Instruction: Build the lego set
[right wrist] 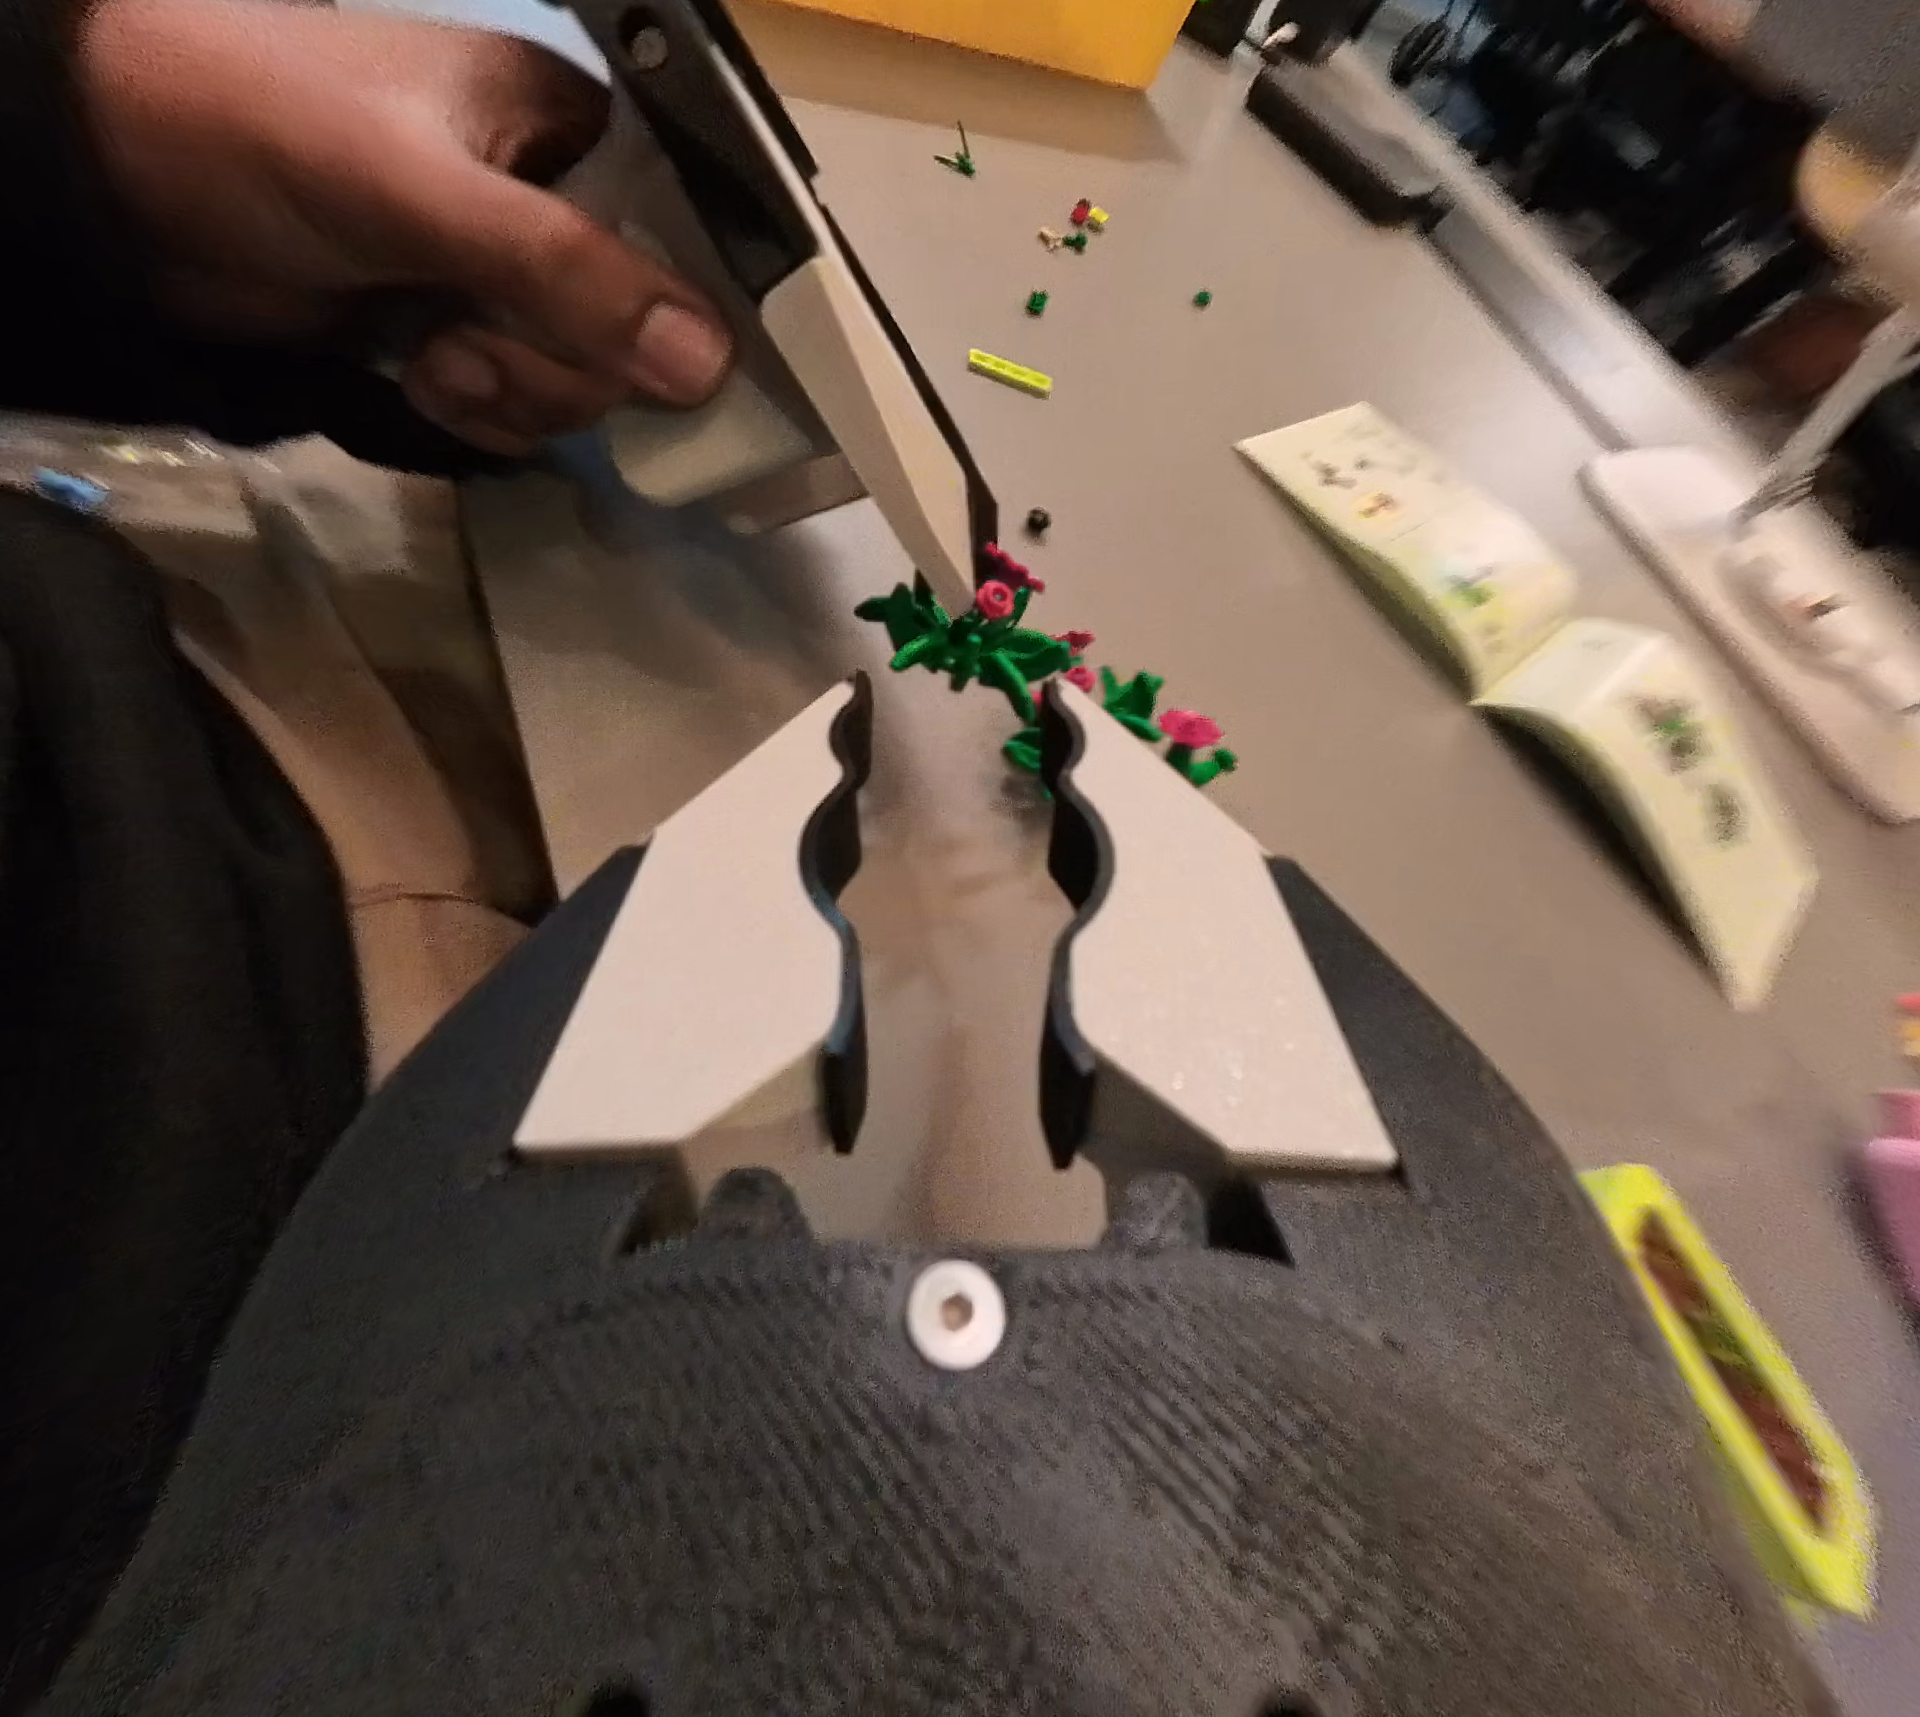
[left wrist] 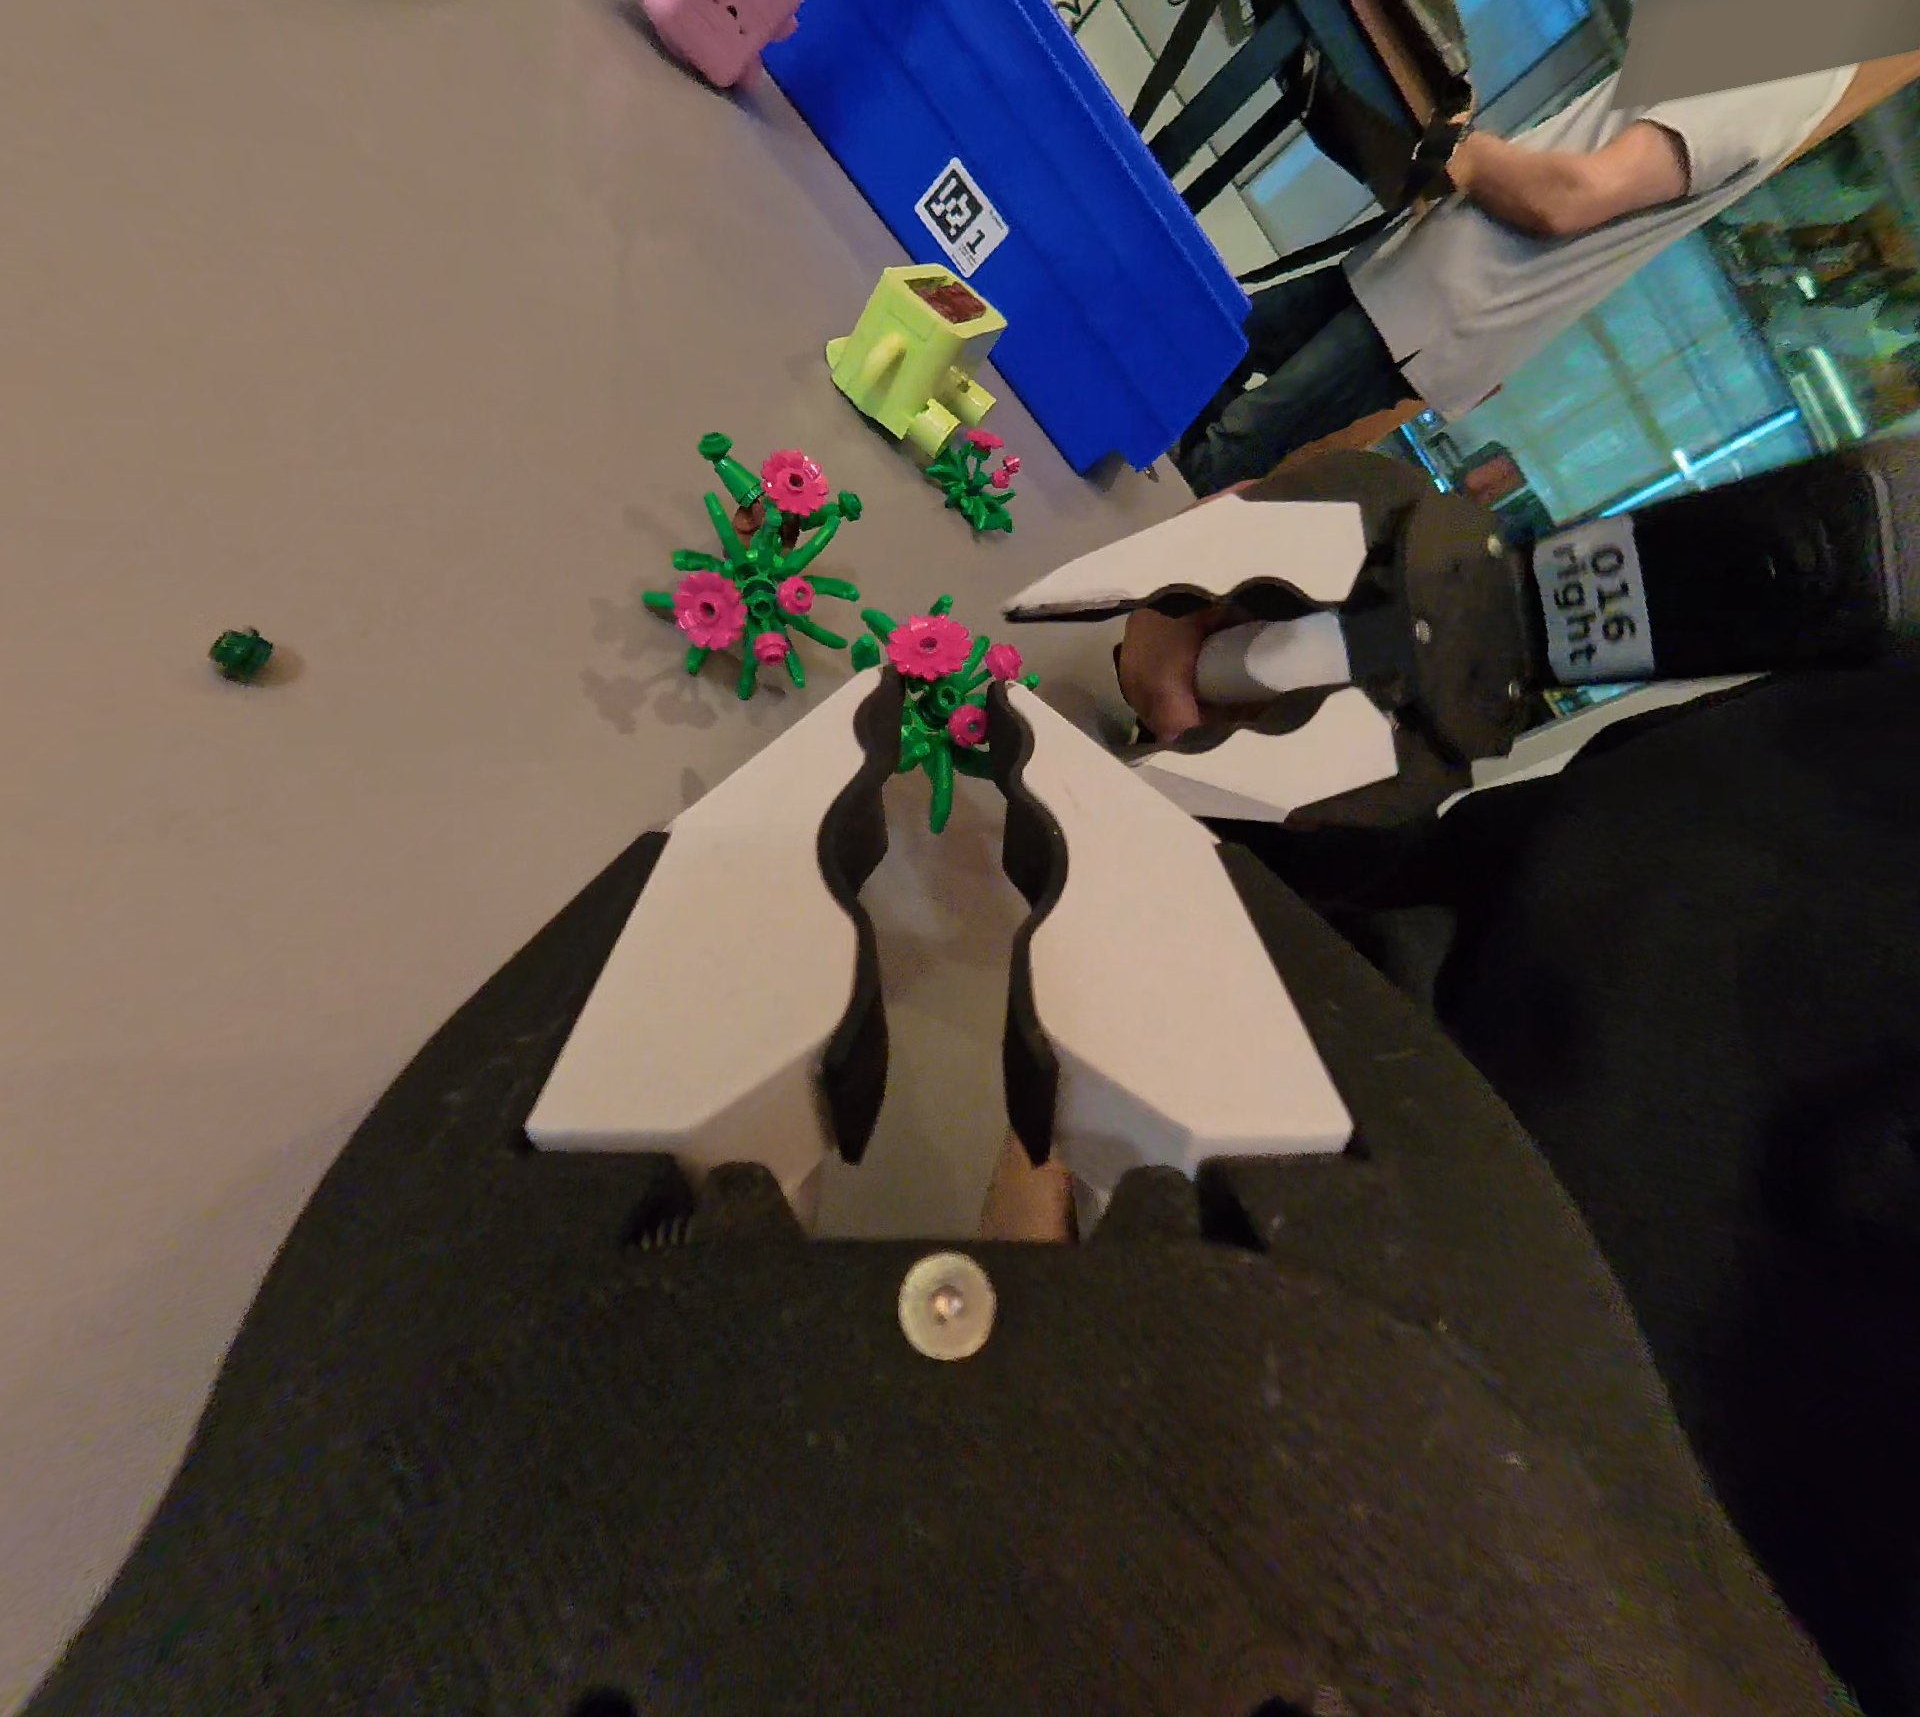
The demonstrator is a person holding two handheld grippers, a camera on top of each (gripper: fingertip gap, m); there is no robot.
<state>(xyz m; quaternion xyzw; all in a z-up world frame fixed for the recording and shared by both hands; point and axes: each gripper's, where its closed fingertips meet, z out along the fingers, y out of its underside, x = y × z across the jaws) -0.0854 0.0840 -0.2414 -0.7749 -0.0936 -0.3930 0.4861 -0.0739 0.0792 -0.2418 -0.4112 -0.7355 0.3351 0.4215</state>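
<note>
Left wrist view: left gripper (left wrist: 943, 680) is clamping a flower sprig (left wrist: 940, 701) above the grey table (left wrist: 312, 420); right gripper (left wrist: 1070, 680) is gaping beside it.
Right wrist view: right gripper (right wrist: 956, 701) is hanging open, empty, near the sprig (right wrist: 977, 639).

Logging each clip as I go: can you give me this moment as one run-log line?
left gripper: shut on flower sprig at the table | right gripper: open, empty, beside it | lime pot: unfilled
</note>
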